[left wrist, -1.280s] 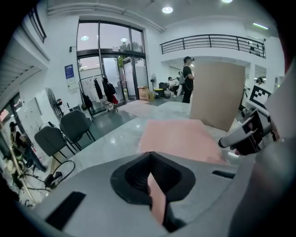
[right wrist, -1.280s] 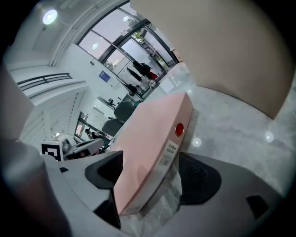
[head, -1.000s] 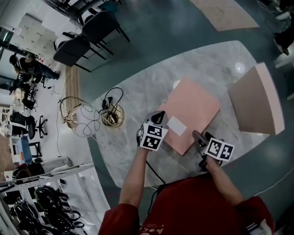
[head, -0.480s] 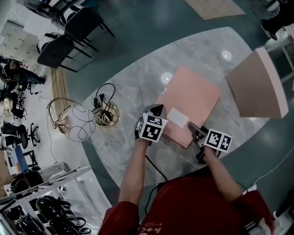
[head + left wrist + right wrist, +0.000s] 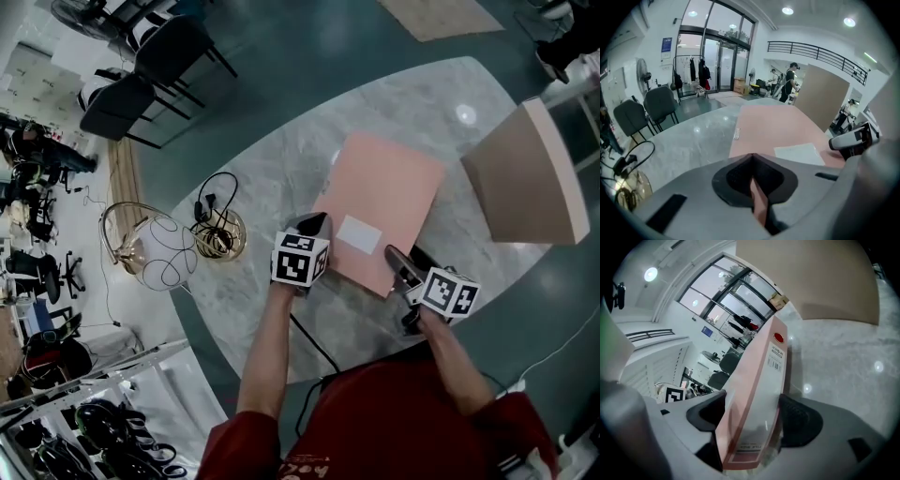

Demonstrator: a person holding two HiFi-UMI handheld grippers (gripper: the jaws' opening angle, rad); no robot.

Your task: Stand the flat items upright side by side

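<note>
Your left hand-held gripper point(image 5: 316, 223) and right hand-held gripper point(image 5: 395, 257) both clamp the pink folder point(image 5: 380, 202), lying about flat on the surface point(image 5: 272, 178); the brown folder point(image 5: 520, 178) already stands upright; one remains.

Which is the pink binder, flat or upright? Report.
Flat: the pink binder lies face-up on the table; left gripper and right gripper clamp its near edge.

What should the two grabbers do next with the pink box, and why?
Probably tilt the pink box up onto its edge: the left gripper and right gripper are both shut on its near side, it lies about flat on the table, and the brown box stands upright nearby.
</note>
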